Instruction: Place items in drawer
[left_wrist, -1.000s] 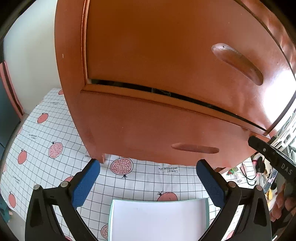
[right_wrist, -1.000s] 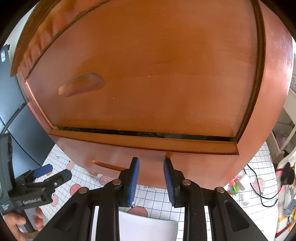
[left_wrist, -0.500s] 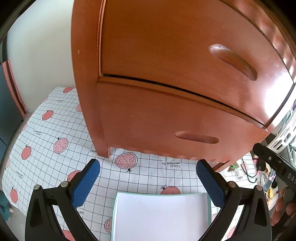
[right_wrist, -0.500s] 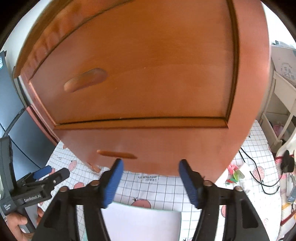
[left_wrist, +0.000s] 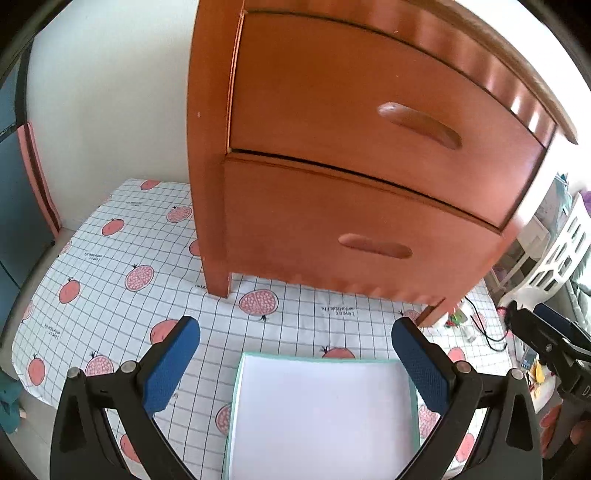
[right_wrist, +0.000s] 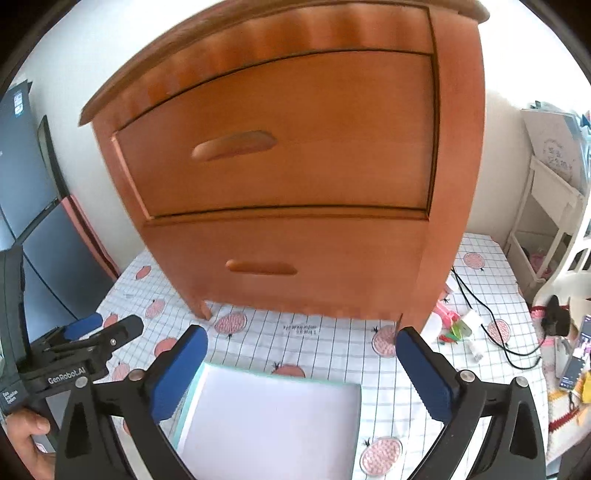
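Left gripper (left_wrist: 295, 360) and right gripper (right_wrist: 301, 369): jaws apart, empty, above white rectangular tray (left_wrist: 321, 417); reddish-brown wooden two-drawer cabinet (left_wrist: 351, 177) ahead, both drawers flush.

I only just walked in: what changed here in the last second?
The top drawer, ajar a second ago, is now shut flush. The right claw, then nearly closed near that drawer, has opened wide and pulled back; the left claw backed off too, open throughout. The white tray and the lower drawer stayed put.
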